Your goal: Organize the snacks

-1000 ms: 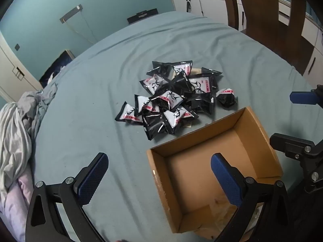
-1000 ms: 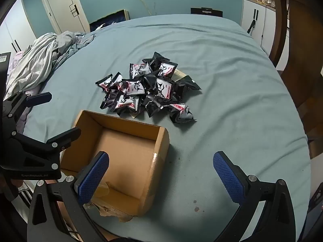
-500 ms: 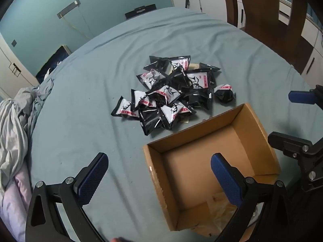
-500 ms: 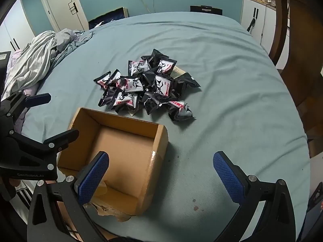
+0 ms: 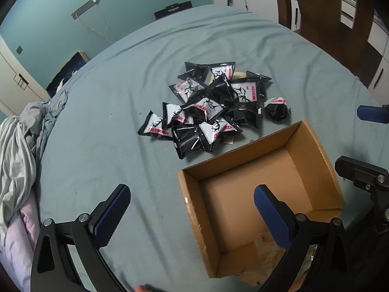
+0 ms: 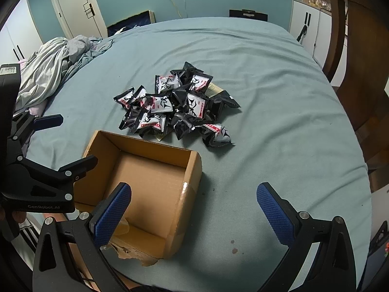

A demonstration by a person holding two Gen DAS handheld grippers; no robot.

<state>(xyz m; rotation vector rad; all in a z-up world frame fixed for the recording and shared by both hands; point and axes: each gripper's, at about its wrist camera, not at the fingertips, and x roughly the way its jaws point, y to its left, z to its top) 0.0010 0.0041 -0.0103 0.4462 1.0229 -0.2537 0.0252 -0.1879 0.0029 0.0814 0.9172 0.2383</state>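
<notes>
Since the earlier frames, both cameras have drawn slightly nearer to the snacks, so the pile sits lower and closer in each view; the packets themselves have not shifted. The pile of snack packets (image 5: 214, 112) (image 6: 177, 107), black and white wrappers with red labels, lies heaped on a blue-green bed sheet (image 5: 102, 121) (image 6: 279, 97). One packet (image 5: 277, 109) (image 6: 217, 135) sits at the pile's edge, slightly apart from the rest. Just beside the pile stands an open cardboard box (image 5: 192, 194) (image 6: 192, 170), holding no packets, with a torn flap at its near edge. The left gripper (image 5: 192, 219) (image 6: 48, 141) hovers with its blue-padded fingers spread wide, one over the sheet and one over the box, holding nothing. The right gripper (image 6: 194, 211) (image 5: 364, 141) is likewise spread apart and holds nothing, one finger over the box, the other over bare sheet. Crumpled grey bedding (image 5: 17, 150) (image 6: 51, 60) lies at the far left of the bed
</notes>
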